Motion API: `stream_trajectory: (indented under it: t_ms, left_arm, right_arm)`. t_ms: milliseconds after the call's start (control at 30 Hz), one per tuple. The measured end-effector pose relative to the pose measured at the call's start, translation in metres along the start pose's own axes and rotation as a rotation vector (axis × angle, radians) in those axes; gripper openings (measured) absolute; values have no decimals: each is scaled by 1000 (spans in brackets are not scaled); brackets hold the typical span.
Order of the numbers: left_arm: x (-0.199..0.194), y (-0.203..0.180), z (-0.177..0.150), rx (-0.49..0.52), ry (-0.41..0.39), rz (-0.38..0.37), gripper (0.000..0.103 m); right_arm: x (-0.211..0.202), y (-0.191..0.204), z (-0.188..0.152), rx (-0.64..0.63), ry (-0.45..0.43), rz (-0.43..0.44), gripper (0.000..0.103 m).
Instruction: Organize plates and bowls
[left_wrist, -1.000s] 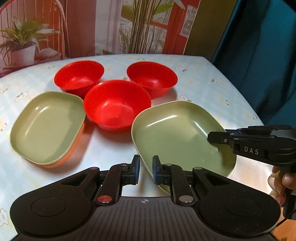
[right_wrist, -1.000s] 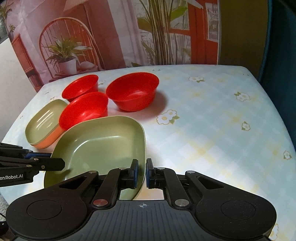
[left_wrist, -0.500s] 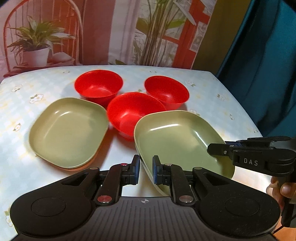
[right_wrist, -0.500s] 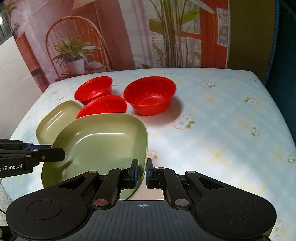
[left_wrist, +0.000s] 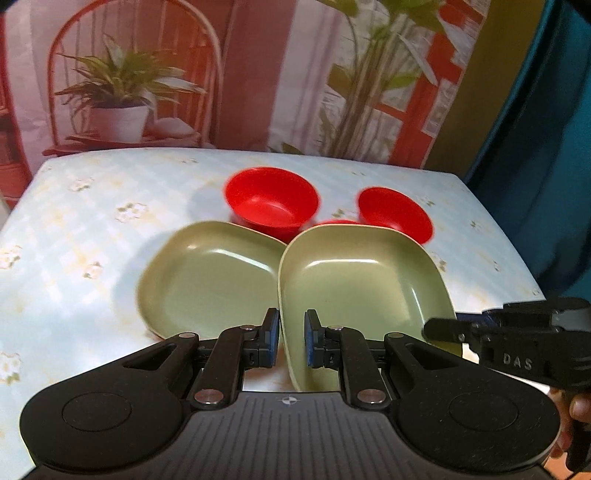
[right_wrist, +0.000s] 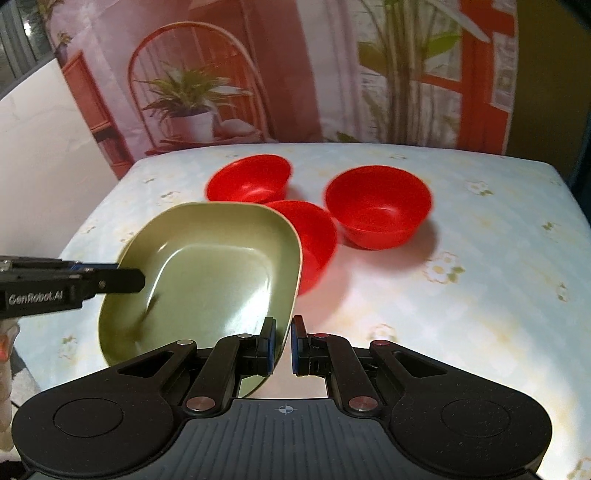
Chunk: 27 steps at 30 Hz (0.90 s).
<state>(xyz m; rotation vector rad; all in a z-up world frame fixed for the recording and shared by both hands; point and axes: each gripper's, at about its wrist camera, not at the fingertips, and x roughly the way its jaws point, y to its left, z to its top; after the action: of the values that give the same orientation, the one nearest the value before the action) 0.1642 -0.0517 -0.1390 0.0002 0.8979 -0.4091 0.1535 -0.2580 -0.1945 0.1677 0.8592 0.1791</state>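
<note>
A green plate (left_wrist: 365, 288) is held up off the table between both grippers. My left gripper (left_wrist: 291, 341) is shut on its left rim and my right gripper (right_wrist: 282, 343) is shut on its right rim (right_wrist: 288, 295). A second green plate (left_wrist: 210, 277) lies on the table to the left, on top of an orange one; in the right wrist view it is hidden behind the lifted plate. Three red bowls stand behind: one at the back left (left_wrist: 271, 206), one at the back right (left_wrist: 395, 216), and a middle one (right_wrist: 314, 240) mostly hidden in the left wrist view.
The table (right_wrist: 461, 295) has a pale floral cloth. Its right edge borders a teal curtain (left_wrist: 546, 147). A printed backdrop with a plant and chair hangs behind the table. A white wall (right_wrist: 48, 147) is at the left.
The held green plate has risen and shifted left toward the other green plate. The bowls now look lower and farther off in both views.
</note>
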Motion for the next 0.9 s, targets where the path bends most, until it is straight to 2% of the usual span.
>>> stream_trajectory:
  t_ms: [600,900]
  left_arm:
    - [-1,58,26,34,2,140,16]
    - [13,69,31,36,30,159,16]
  right_arm:
    - [43,63,19,40,5,133,13]
    - [56,72,22,62,13,149,14]
